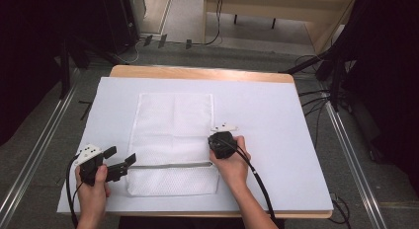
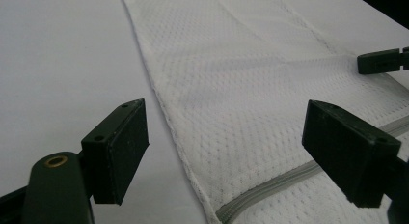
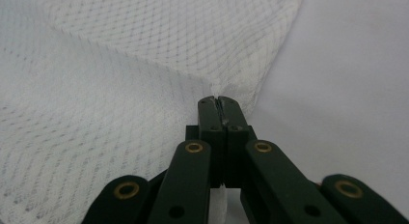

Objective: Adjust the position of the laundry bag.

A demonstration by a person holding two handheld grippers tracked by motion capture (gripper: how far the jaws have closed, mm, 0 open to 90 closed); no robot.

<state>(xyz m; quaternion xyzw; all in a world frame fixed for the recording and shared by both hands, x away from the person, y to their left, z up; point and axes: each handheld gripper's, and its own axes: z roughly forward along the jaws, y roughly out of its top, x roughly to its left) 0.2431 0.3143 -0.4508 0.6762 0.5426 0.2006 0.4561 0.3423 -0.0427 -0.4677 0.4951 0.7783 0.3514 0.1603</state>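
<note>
White mesh bag [image 1: 173,140] lies flat mid-counter, nearer front edge, on white sheet [image 1: 267,115] covering counter [image 1: 197,72]. Grey zipper [image 1: 170,166] runs across bag close to its front end. Left claw [image 1: 121,161] at bag's left edge beside zipper end, jaws spread wide, holding nothing; in left gripper view bag edge and zipper sit between jaws. Right claw [image 3: 219,102] at bag's right edge, by zipper's right end, jaws pressed together, pinching mesh fabric, fold raised off sheet. Both hands near counter's front edge.
</note>
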